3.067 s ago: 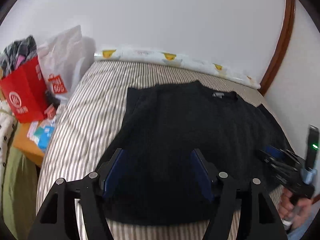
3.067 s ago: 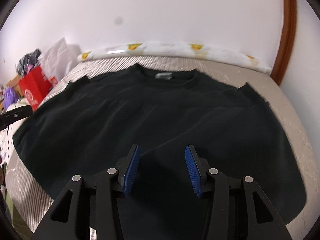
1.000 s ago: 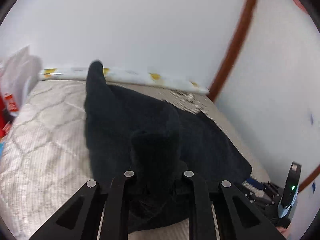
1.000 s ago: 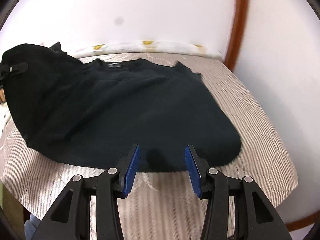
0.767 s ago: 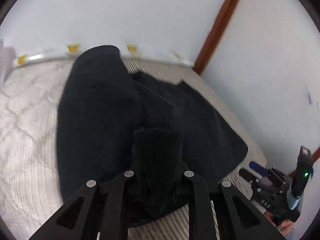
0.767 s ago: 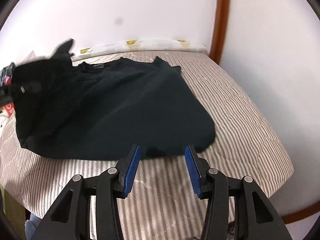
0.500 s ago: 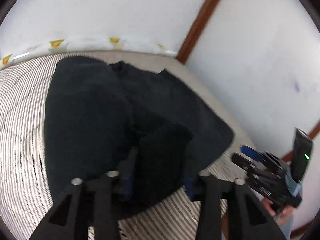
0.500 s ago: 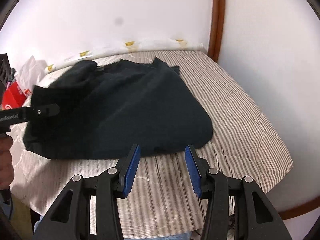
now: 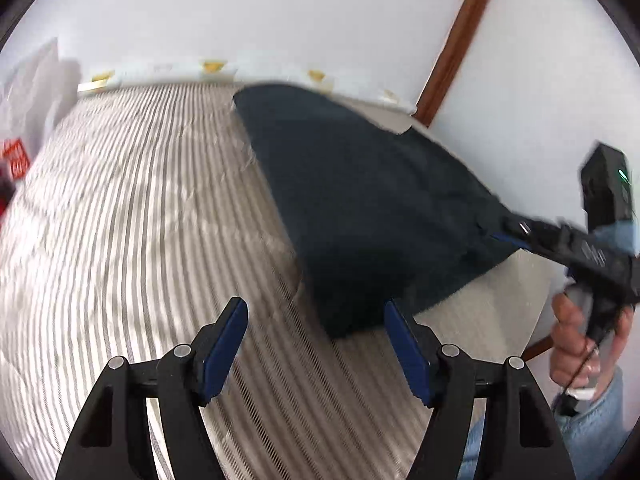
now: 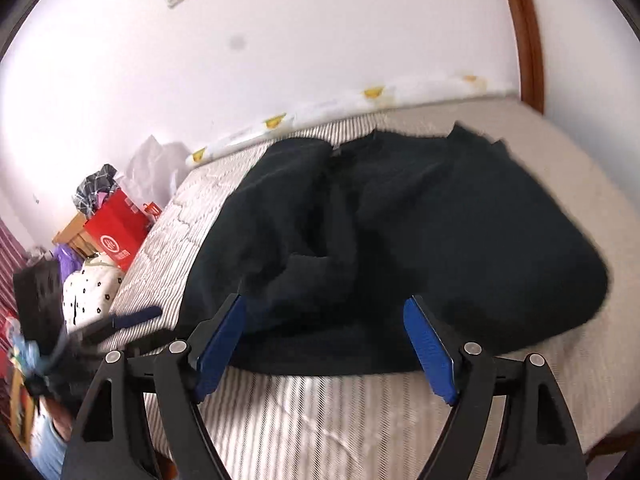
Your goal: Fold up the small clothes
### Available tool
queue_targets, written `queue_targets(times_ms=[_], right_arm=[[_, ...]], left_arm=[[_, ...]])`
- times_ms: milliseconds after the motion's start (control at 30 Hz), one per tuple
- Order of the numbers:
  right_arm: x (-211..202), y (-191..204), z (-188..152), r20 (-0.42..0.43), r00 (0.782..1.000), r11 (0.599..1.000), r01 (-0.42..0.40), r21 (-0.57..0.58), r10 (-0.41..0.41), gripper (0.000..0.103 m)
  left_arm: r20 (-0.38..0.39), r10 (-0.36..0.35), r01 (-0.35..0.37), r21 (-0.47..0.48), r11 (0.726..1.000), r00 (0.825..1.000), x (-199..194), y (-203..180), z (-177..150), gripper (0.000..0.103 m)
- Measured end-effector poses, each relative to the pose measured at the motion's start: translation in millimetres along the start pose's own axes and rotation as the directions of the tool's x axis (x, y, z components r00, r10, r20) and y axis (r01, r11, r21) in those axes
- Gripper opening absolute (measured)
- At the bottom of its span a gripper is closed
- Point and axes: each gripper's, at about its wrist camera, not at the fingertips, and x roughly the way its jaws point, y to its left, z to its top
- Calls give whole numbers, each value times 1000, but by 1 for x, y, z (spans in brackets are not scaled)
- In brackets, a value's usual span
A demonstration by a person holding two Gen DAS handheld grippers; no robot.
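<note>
A black garment (image 9: pixel 360 200) lies on the striped mattress (image 9: pixel 140 220), its left half folded over onto the right. My left gripper (image 9: pixel 316 344) hovers just short of the garment's near corner. Its jaws are opening and the blue pads (image 9: pixel 224 344) touch nothing. In the right wrist view the garment (image 10: pixel 400 240) shows a bunched fold near its middle. My right gripper (image 10: pixel 326 344) is over the garment's near hem, jaws opening wide, pads clear of the cloth. That gripper (image 9: pixel 502 234) also reaches in at the garment's right edge, held by a hand (image 9: pixel 572 332).
A white bolster with yellow prints (image 10: pixel 360 96) runs along the wall at the bed's far edge. A red paper bag (image 10: pixel 116 232), a white plastic bag (image 9: pixel 32 80) and a spotted cloth (image 10: pixel 92 292) crowd the bed's left side. A brown door frame (image 9: pixel 460 36) stands at the right.
The left gripper let go of the garment's lifted side, which now lies folded across, and drew back and down. The right gripper swung left toward the hem and its jaws spread wider.
</note>
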Motion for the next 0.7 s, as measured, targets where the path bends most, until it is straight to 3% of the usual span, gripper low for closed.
queue_targets(times_ms=[167,233,300,333,367,433,567,700], right_arm=[[42,9,10,-11,1000,999,-13,51,14,79],[58,14,14,-7,1000,999,22,34,-22,71],[69,20,19,-21,999,999,36,14,-36,47],[70,23,21,-9,999,999,47,-5,-47,40],[68,28,23,17,997,997,70,-42,-69,19],[59,35,28,59,995,990,84,-113,-77,17],[30,24,38,133,989,984,79,-161,-58,14],[4,-2,50,195,976,978,129,-162,-97,13]], left_arm=[[-15,19,-19,24,1000,1000,10,3,-10,69],[-10,16,-15,16,1000,1000,16,1,-7,70],[-13,2,-2,11,1000,1000,21,-1,-2,70],[-15,5,-5,8,1000,1000,24,-1,1,70],[-13,15,-15,5,1000,1000,26,-3,3,70],[-12,42,-42,7,999,999,32,-9,8,70],[-20,64,-63,30,998,998,45,-25,16,70],[-33,80,-78,71,994,996,55,-48,21,70]])
